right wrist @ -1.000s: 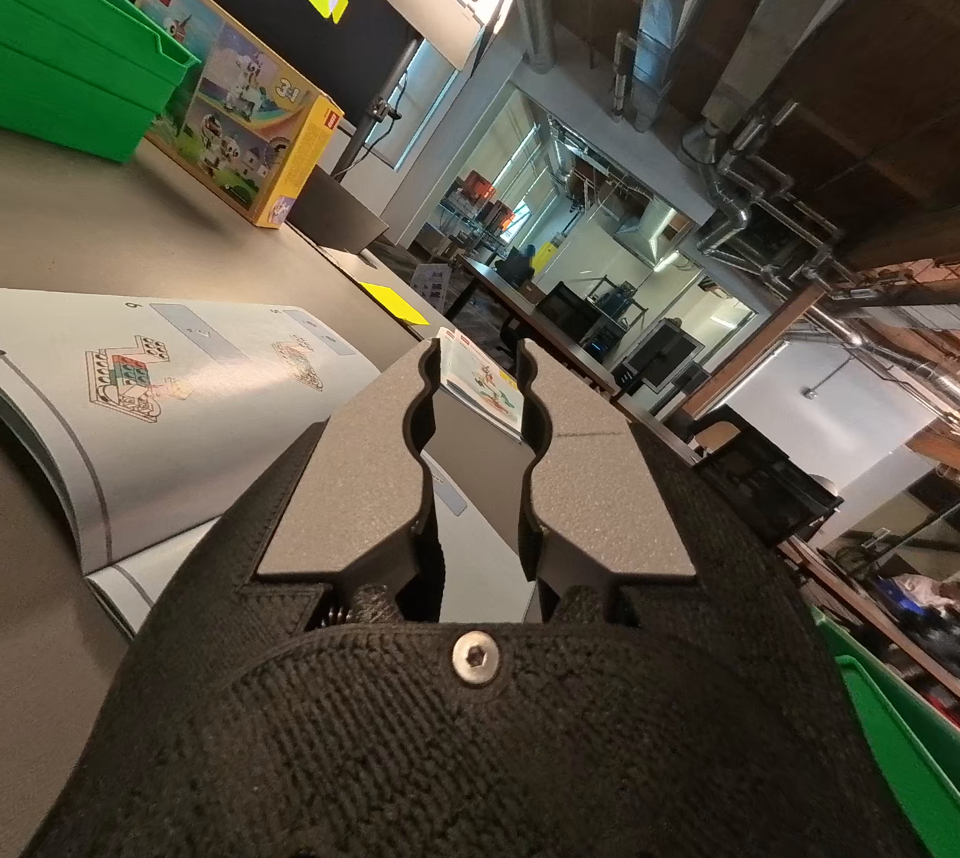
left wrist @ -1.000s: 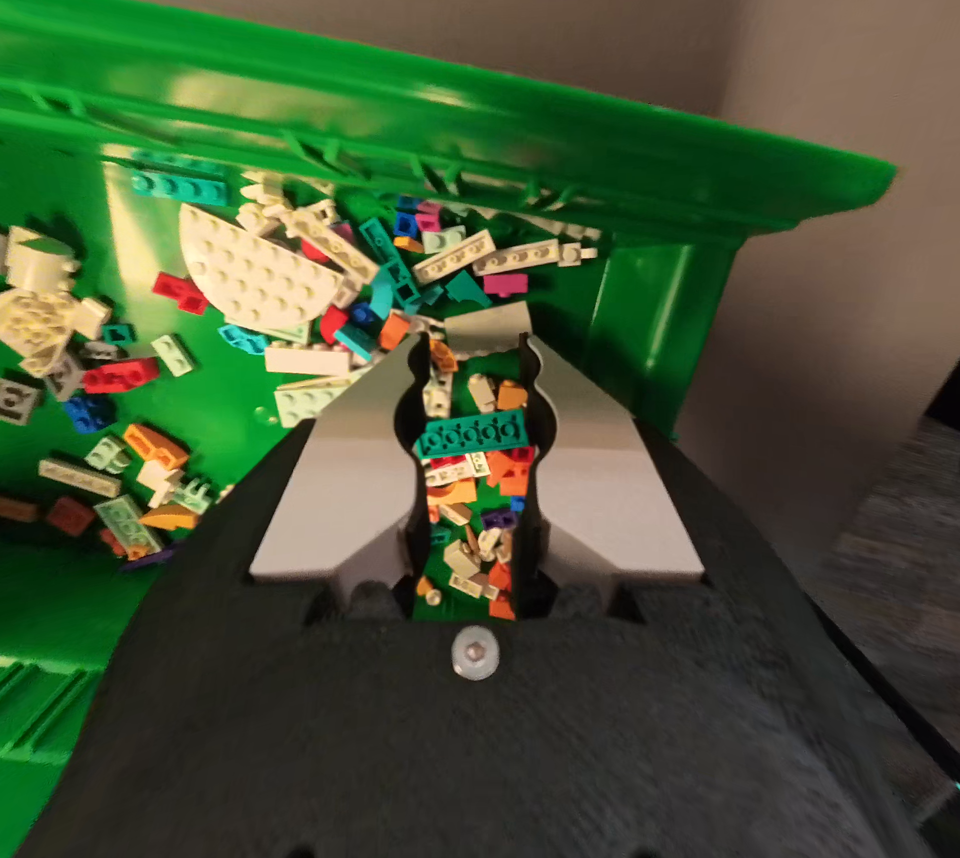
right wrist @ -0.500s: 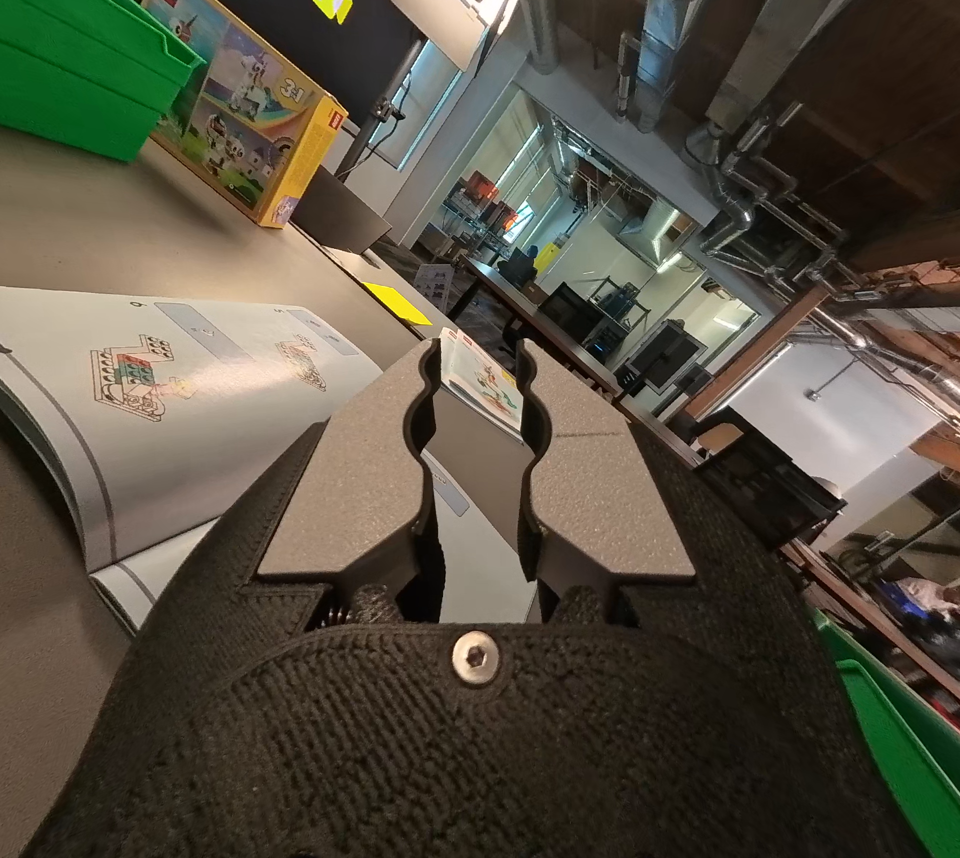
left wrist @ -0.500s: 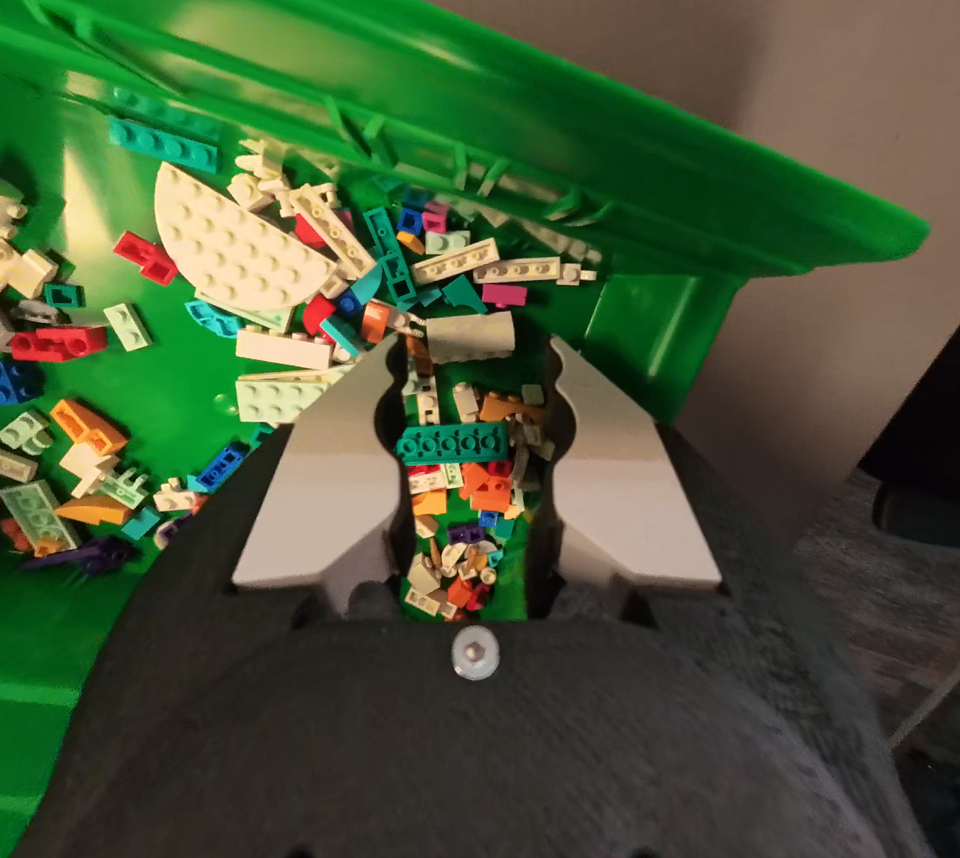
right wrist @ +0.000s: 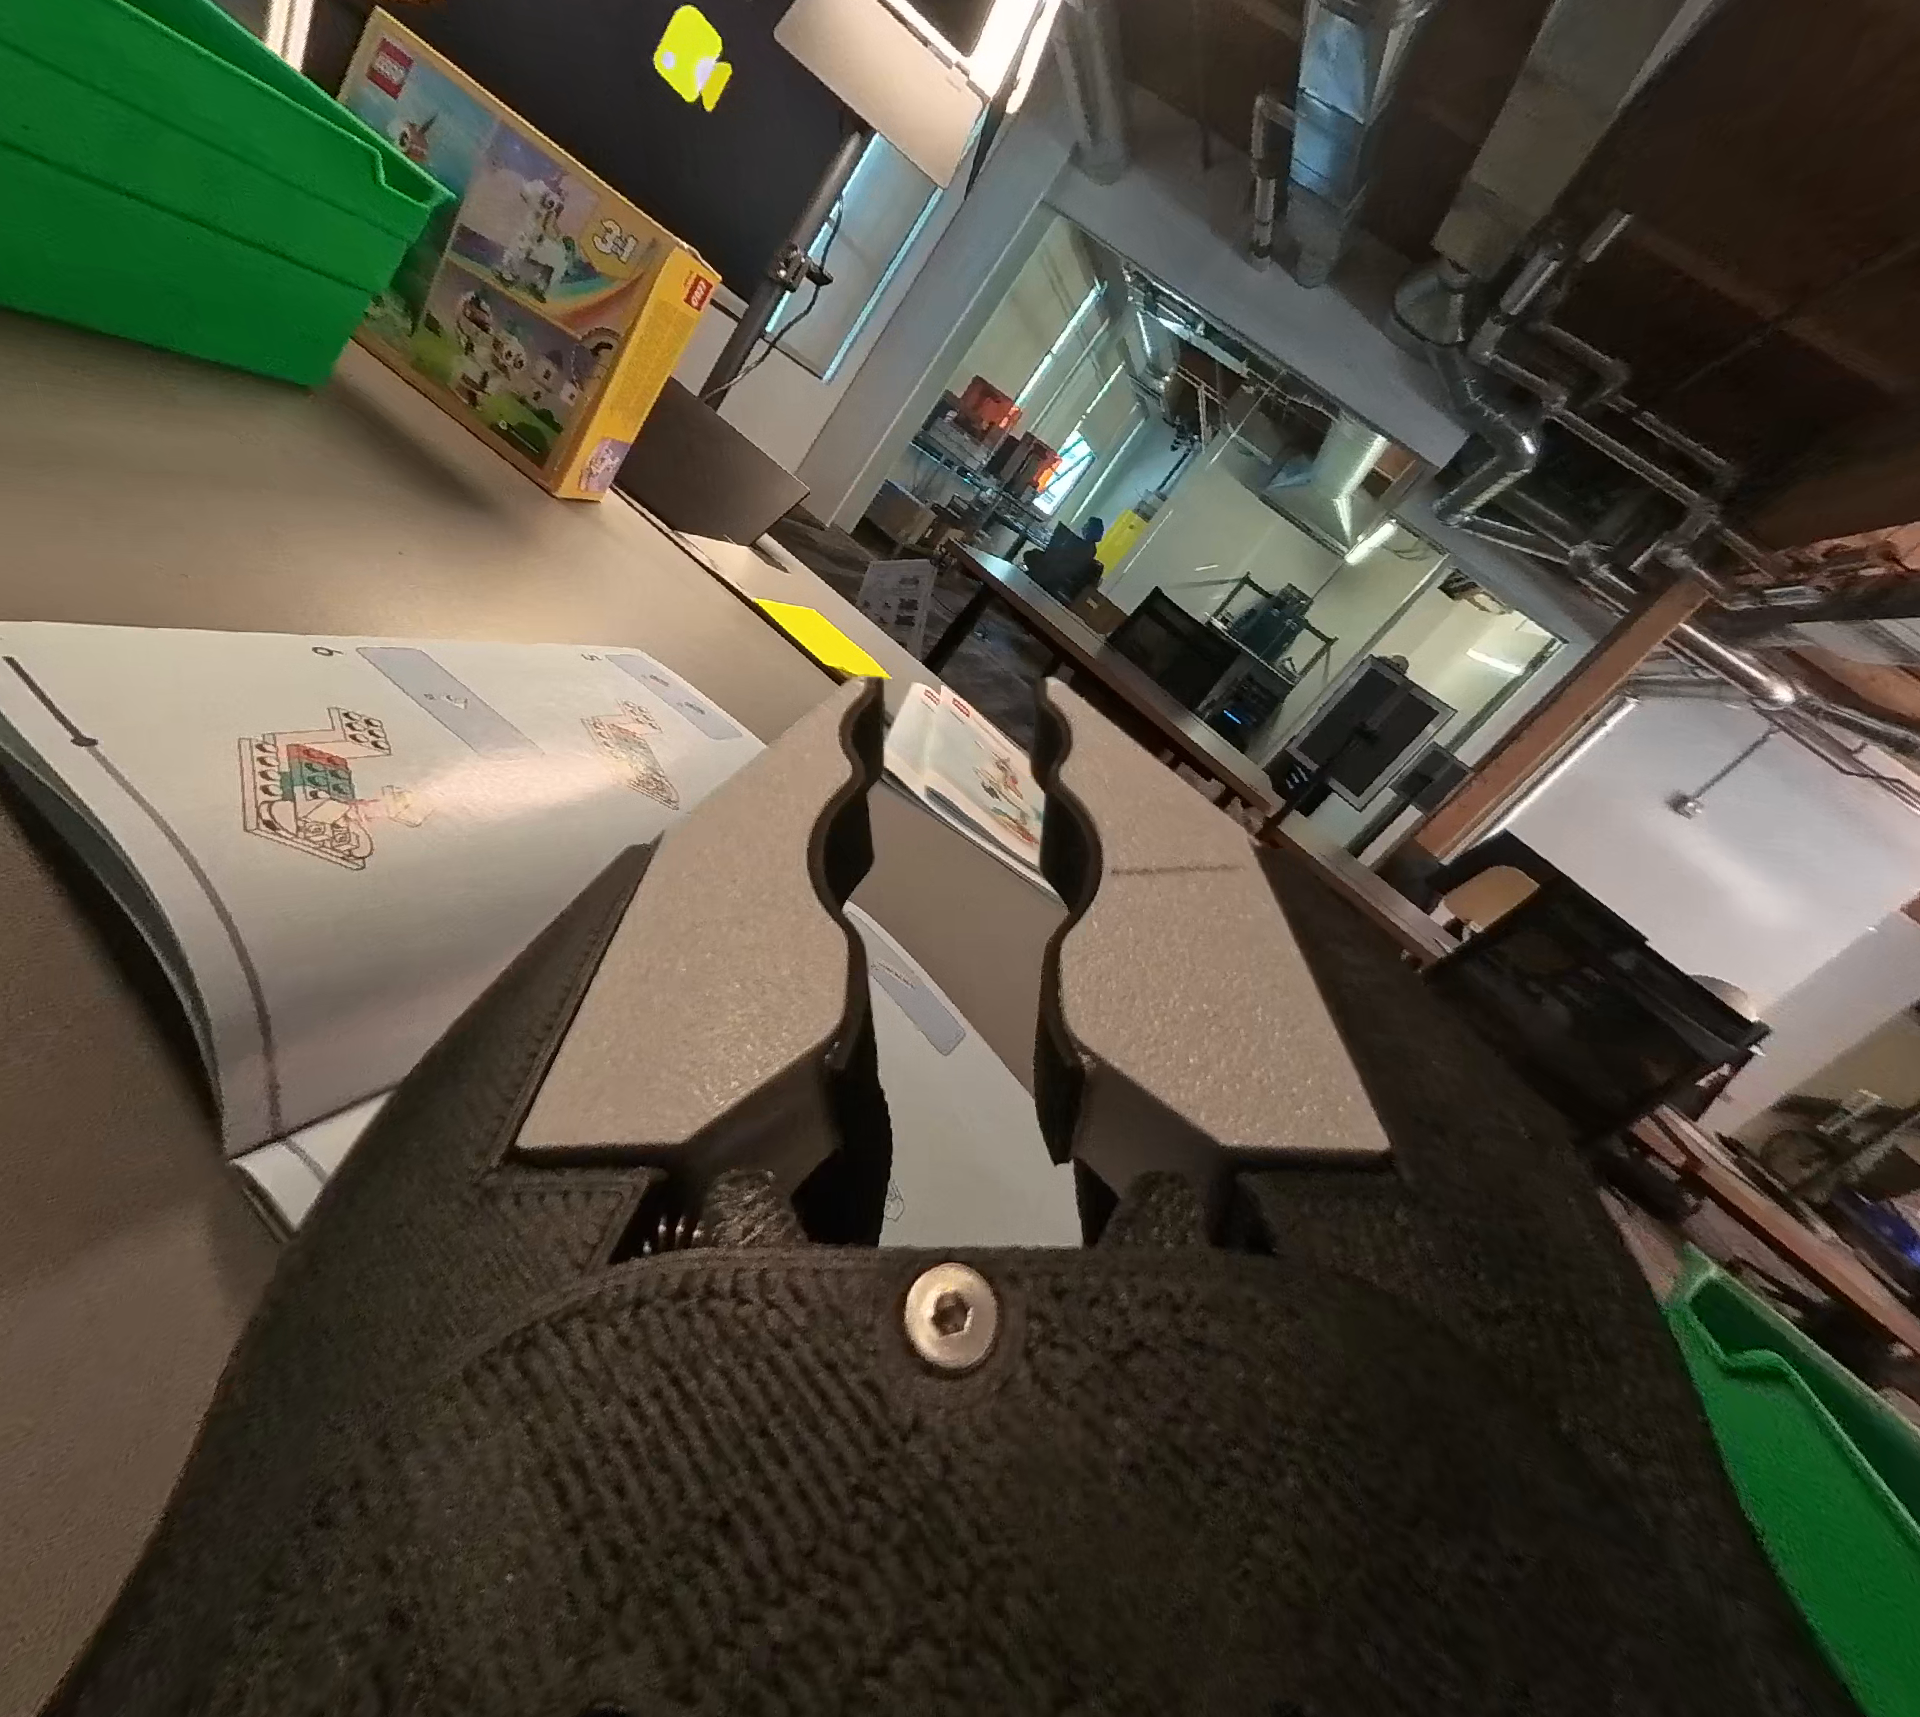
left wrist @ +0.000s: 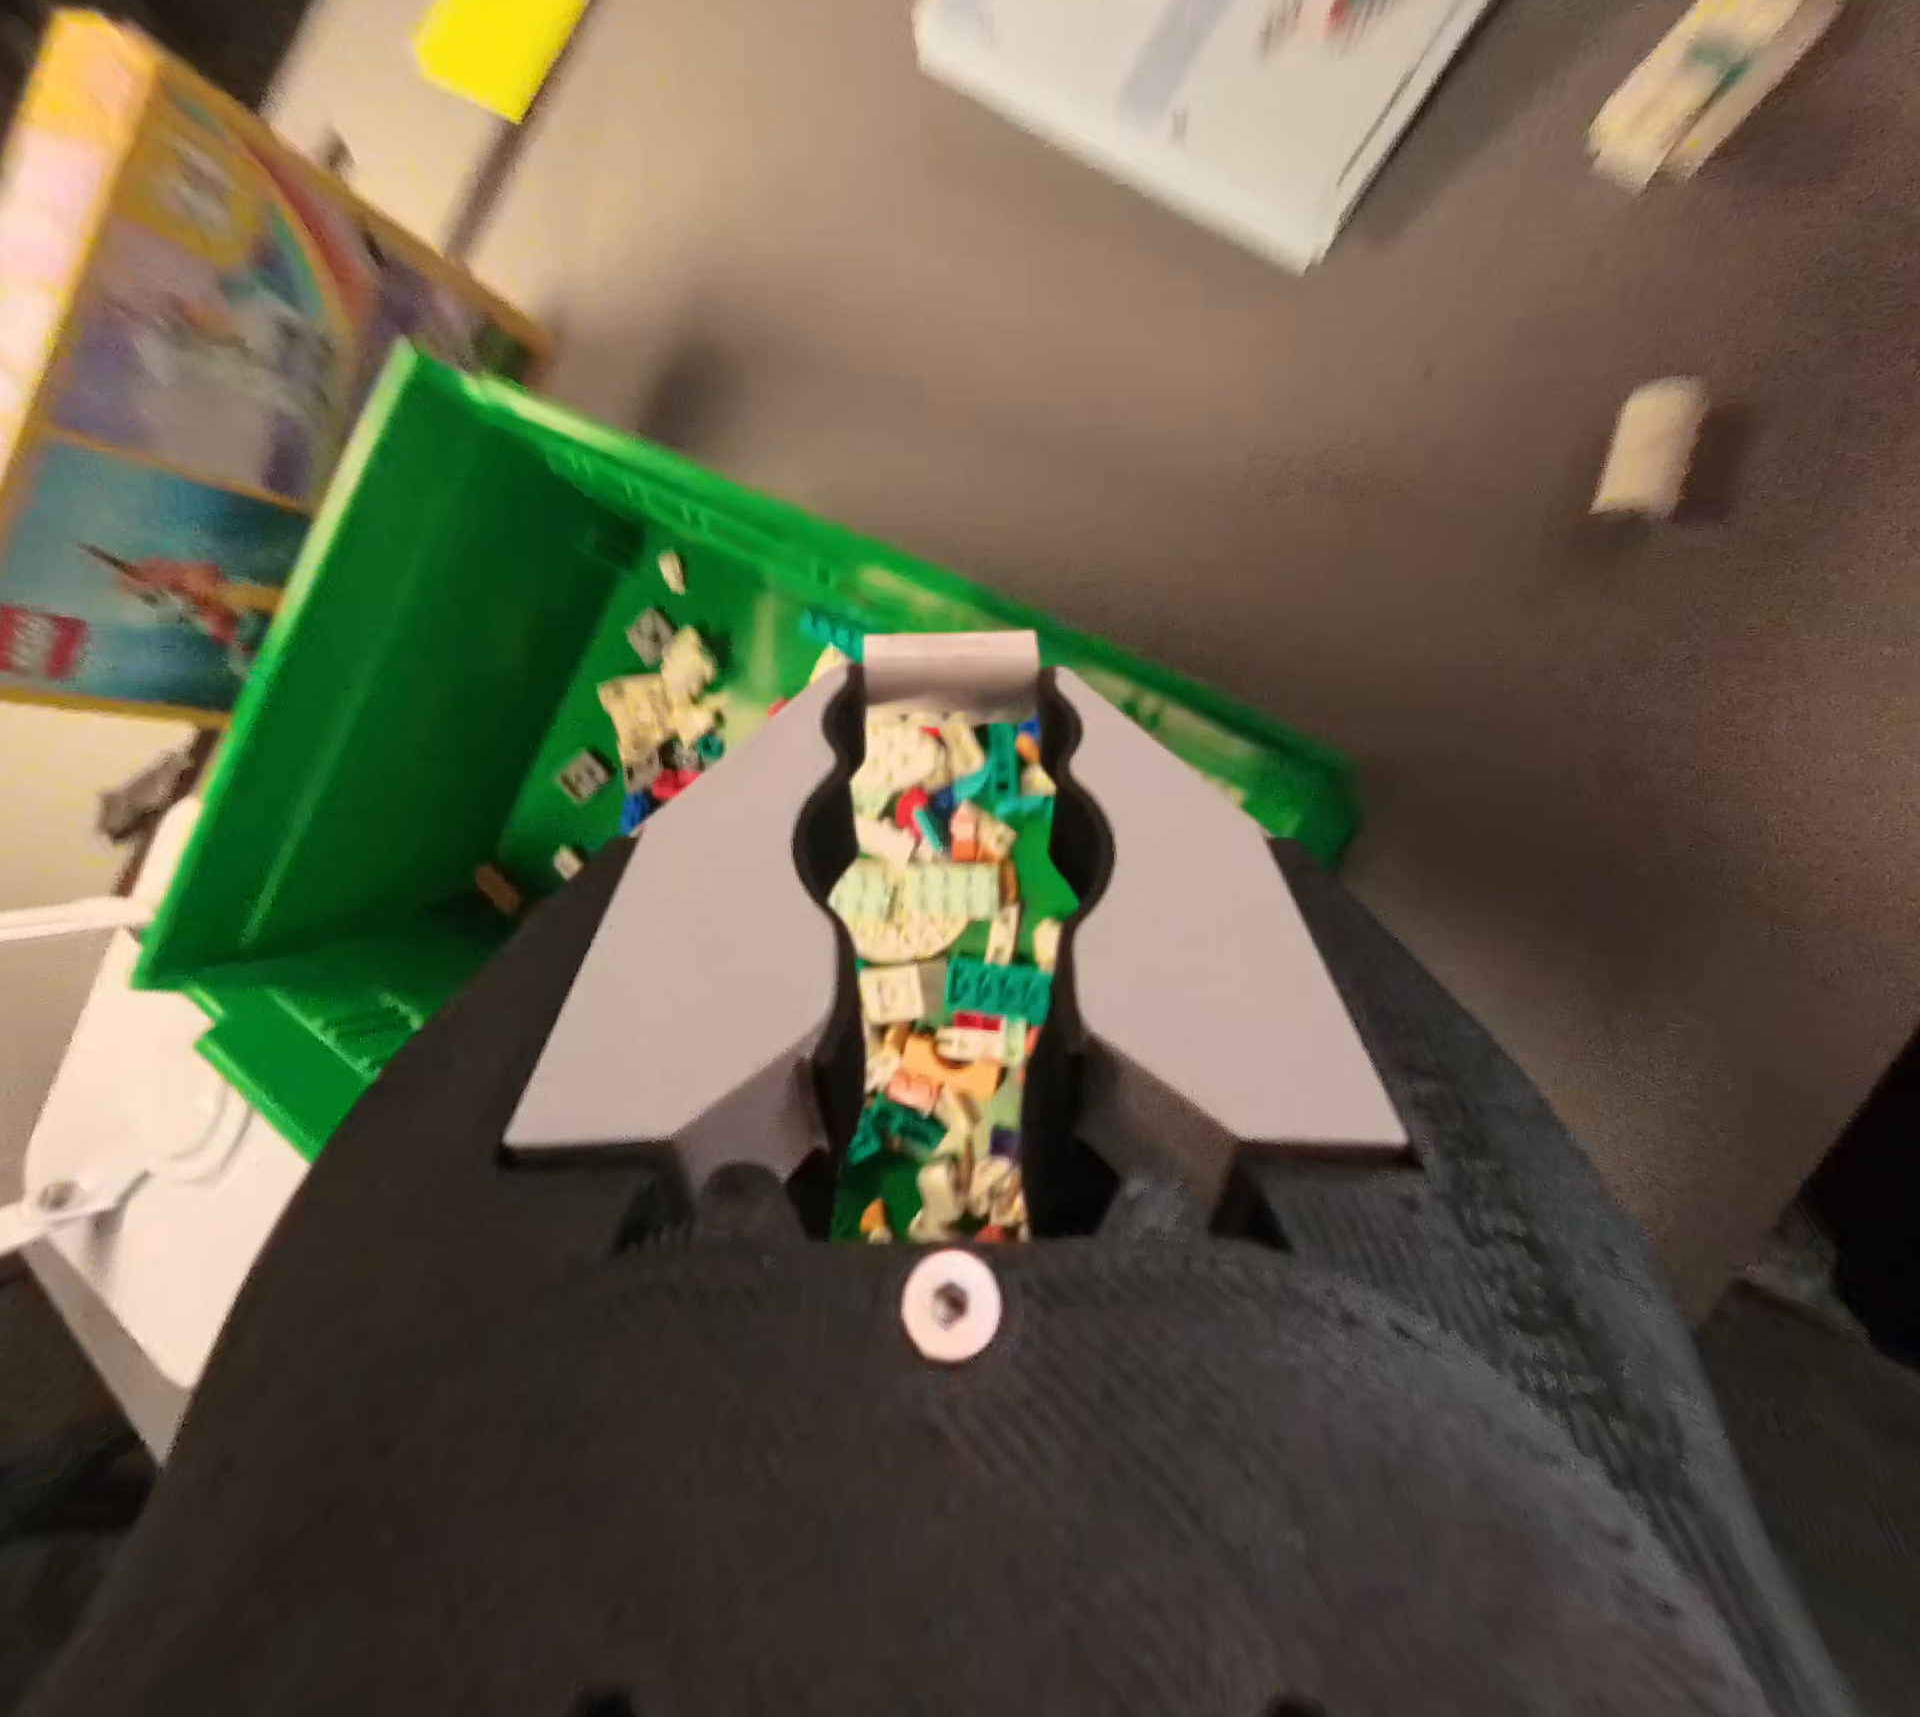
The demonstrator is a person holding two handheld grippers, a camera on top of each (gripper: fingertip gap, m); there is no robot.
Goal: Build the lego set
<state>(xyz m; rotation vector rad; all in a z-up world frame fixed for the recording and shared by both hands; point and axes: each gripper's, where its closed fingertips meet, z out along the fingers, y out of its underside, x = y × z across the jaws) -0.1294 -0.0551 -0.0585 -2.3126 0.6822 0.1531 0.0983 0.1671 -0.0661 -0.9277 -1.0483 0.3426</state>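
The left gripper [left wrist: 951, 680] pinches a pale brick [left wrist: 950, 661] above the green bin [left wrist: 343, 732]; the right gripper [right wrist: 961, 711] is spread, empty, over the booklet [right wrist: 312, 784].

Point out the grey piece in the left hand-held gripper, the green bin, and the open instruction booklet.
grey piece [left wrist: 951, 665], left wrist view, its flat face.
green bin [left wrist: 416, 680], left wrist view, inner side wall.
instruction booklet [right wrist: 436, 794], right wrist view, open page.

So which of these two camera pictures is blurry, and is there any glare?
Left wrist view: motion blur smears the instruction booklet and set box; the piece held in the left gripper stays fairly crisp. Right wrist view: sharp, with glare across the open booklet page.
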